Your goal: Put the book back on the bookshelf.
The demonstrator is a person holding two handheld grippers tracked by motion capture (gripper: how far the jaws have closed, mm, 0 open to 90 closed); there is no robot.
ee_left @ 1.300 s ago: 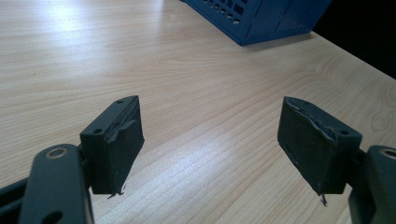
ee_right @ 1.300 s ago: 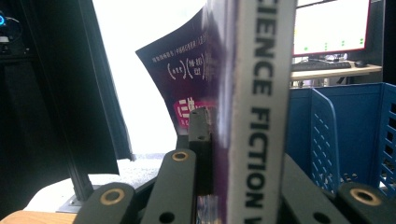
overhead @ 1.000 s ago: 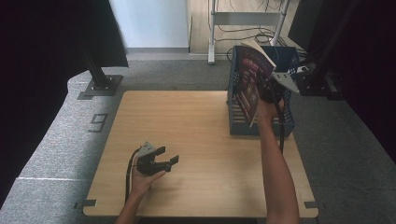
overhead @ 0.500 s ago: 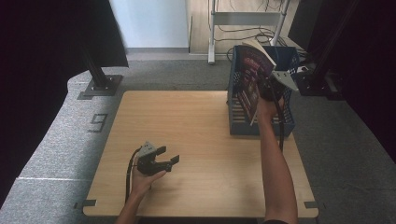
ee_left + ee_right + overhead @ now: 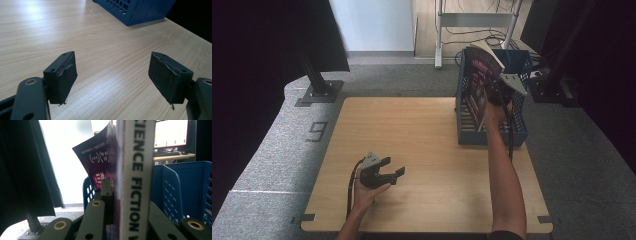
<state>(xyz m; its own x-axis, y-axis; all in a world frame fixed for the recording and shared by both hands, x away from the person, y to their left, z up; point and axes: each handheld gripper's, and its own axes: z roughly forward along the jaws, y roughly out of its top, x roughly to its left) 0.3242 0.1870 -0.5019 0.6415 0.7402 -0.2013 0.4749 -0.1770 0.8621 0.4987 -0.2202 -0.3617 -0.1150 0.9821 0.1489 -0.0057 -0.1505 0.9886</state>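
A thick book (image 5: 477, 82) with a dark red cover and a white spine reading "SCIENCE FICTION" (image 5: 136, 177) stands upright in the left part of a blue slotted basket (image 5: 517, 135) at the table's right. My right gripper (image 5: 495, 96) is shut on the book near its lower edge, jaws pressed on both sides of it (image 5: 130, 205). My left gripper (image 5: 393, 172) rests low on the table at the front left, open, with bare wood between its pads (image 5: 63, 75).
The blue basket (image 5: 140, 11) has inner dividers (image 5: 170, 190) to the right of the book. The wooden table (image 5: 422, 145) has free room across its middle. Behind it are a metal stand, cables and dark curtains.
The book and right gripper have sunk slightly into the basket. The left gripper has stayed where it was.
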